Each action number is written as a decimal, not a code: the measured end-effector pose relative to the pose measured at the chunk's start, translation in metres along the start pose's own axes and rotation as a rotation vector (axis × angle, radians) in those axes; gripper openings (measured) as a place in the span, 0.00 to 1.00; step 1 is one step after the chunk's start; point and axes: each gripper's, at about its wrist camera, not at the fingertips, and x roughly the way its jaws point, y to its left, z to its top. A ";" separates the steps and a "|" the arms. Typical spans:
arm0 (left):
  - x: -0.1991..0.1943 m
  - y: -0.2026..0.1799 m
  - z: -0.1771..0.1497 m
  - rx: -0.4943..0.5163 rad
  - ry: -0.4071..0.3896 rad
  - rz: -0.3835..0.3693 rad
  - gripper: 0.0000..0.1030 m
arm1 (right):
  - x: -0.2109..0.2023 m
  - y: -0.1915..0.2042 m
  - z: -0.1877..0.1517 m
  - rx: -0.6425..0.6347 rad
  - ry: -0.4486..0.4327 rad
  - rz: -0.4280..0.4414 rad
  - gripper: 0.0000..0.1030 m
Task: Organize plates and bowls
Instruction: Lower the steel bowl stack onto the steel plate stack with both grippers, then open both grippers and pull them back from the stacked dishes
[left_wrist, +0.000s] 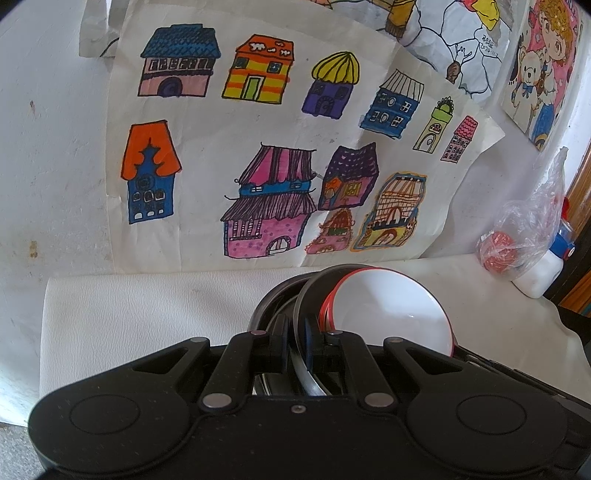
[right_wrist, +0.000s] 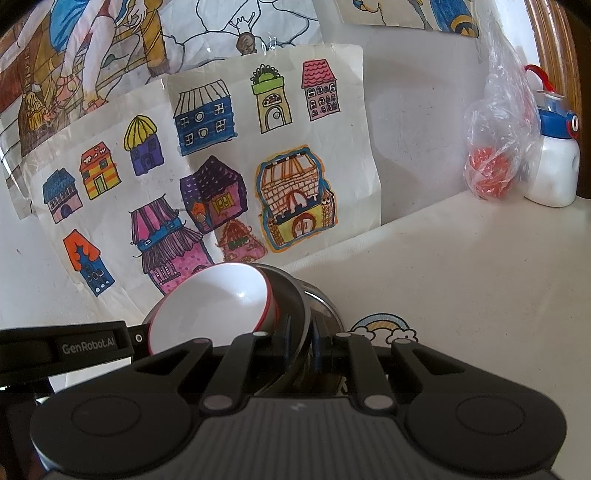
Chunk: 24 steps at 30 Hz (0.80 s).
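Observation:
A white bowl with a red rim (left_wrist: 391, 310) sits nested inside a steel bowl (left_wrist: 308, 295), tilted up off the white table. A second steel bowl (left_wrist: 269, 302) lies behind it. My left gripper (left_wrist: 297, 341) is shut on the steel bowl's rim, which runs between the blue pads. From the other side, my right gripper (right_wrist: 301, 341) is shut on the rim of the steel bowl (right_wrist: 291, 295), with the white bowl (right_wrist: 210, 306) to its left. The outer steel bowl (right_wrist: 325, 306) shows to the right. The bowls' undersides are hidden.
The white table (right_wrist: 461, 280) runs back to a wall hung with children's drawings of houses (left_wrist: 258, 155). A clear plastic bag with red contents (right_wrist: 495, 166) and a white bottle with a blue cap (right_wrist: 554, 162) stand at the back right. A rainbow sticker (right_wrist: 380, 328) is on the tabletop.

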 end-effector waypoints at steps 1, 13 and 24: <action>0.000 0.000 0.000 -0.001 0.000 0.001 0.07 | 0.000 0.000 0.000 0.000 0.000 0.001 0.15; -0.003 0.004 -0.002 -0.019 -0.005 -0.004 0.08 | -0.004 -0.003 -0.002 0.010 -0.025 0.019 0.16; -0.013 0.007 -0.001 -0.030 -0.036 -0.004 0.22 | -0.011 -0.010 -0.004 0.043 -0.051 0.004 0.41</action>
